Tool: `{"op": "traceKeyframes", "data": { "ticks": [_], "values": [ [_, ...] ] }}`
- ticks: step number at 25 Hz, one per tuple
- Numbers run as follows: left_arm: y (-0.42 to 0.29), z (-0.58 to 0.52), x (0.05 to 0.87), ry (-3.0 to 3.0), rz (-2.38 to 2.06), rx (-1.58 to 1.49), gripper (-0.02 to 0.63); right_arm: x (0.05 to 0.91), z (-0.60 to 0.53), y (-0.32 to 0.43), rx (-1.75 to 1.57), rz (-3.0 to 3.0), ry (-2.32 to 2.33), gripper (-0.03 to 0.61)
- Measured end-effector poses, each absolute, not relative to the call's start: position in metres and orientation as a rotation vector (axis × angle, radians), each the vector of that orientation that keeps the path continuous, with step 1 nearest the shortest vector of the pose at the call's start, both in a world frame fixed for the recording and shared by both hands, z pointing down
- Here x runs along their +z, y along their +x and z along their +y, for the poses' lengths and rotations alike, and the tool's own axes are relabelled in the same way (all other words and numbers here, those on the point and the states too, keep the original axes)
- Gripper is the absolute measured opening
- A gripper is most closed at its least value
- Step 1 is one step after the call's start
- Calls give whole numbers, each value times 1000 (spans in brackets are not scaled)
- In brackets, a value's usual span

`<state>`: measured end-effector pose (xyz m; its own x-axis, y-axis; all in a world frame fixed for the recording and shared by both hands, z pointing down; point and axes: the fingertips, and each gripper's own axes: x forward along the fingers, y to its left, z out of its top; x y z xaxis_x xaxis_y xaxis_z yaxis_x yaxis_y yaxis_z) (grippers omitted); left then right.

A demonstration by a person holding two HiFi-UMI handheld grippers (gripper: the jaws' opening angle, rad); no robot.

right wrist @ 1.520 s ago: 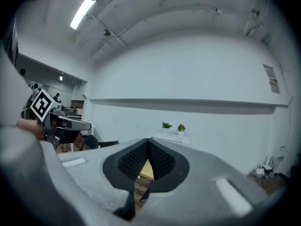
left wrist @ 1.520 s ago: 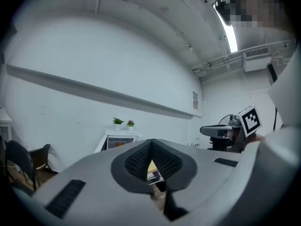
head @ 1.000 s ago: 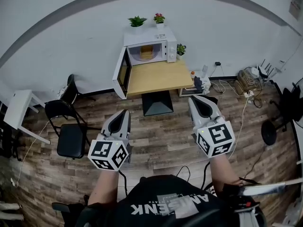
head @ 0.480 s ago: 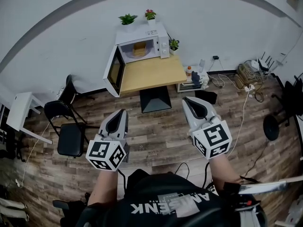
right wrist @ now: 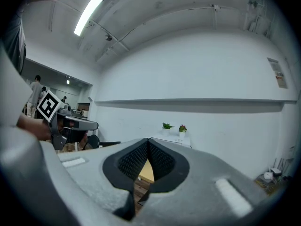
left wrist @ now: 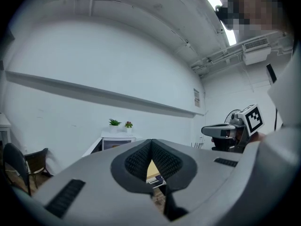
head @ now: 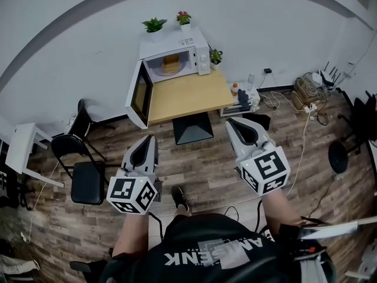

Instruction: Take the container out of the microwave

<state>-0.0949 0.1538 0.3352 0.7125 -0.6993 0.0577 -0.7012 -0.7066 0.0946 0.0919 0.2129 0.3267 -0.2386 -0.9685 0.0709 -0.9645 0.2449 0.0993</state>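
Across the floor (head: 203, 167) from the tabletop (head: 185, 94), left gripper (head: 147, 141) and right gripper (head: 235, 125) hang clenched and empty; the container (head: 171, 64) sits inside the open microwave (head: 174, 45), straight ahead, well apart, marginally nearer the left.

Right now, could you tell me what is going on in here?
A person stands back from the table, holding the left tongs and the right tongs, both shut and empty. Ahead, the microwave on the table has its door open, with the container inside, not yet touched.
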Motion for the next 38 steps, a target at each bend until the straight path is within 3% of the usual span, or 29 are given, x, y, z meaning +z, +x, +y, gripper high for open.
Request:
{"op": "traceKeyframes", "data": {
  "ticks": [28,38],
  "values": [
    [-149,-112,339,2845,-953,-6,2,329,-41,26,9,-2234,1906,6],
    [-139,-164,339,2819,-1017,11,2,330,-114,46,11,-2281,1852,6]
  ]
}}
